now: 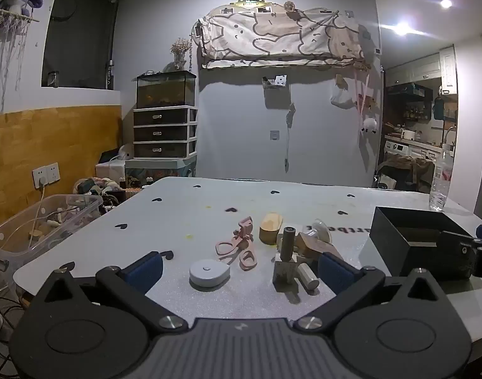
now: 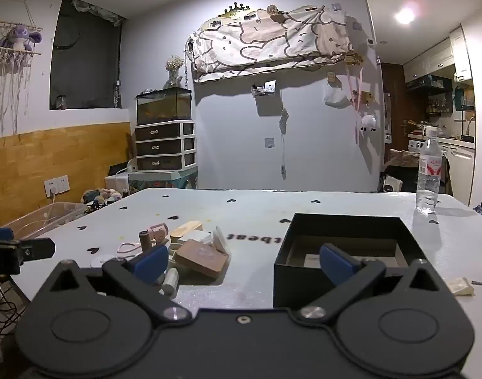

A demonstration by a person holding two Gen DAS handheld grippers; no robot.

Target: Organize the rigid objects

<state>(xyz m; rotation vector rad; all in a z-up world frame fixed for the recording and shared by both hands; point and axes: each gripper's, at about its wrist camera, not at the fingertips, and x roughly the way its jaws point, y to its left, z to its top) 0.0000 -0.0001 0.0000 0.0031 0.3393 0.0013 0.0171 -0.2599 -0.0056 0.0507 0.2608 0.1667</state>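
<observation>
A pile of small rigid objects lies on the white table [image 1: 209, 195]: a round grey tape measure [image 1: 208, 273], pink scissors [image 1: 236, 251], a pink clip [image 1: 244, 228], a wooden oval box [image 1: 270, 228], a dark cylinder on a metal block [image 1: 286, 257], a metal cylinder [image 1: 308, 276] and a wooden block [image 1: 316, 248]. An open black box [image 1: 421, 240] stands to their right. My left gripper [image 1: 237, 268] is open, just short of the pile. My right gripper [image 2: 244, 262] is open and empty, between the wooden block [image 2: 200, 259] and the black box [image 2: 348, 252].
A clear water bottle [image 2: 428, 177] stands at the table's far right. A clear plastic bin [image 1: 42, 221] sits off the table's left edge. A small pale block [image 2: 461, 285] lies near the right edge. Drawers and a fish tank [image 1: 165, 90] stand against the far wall.
</observation>
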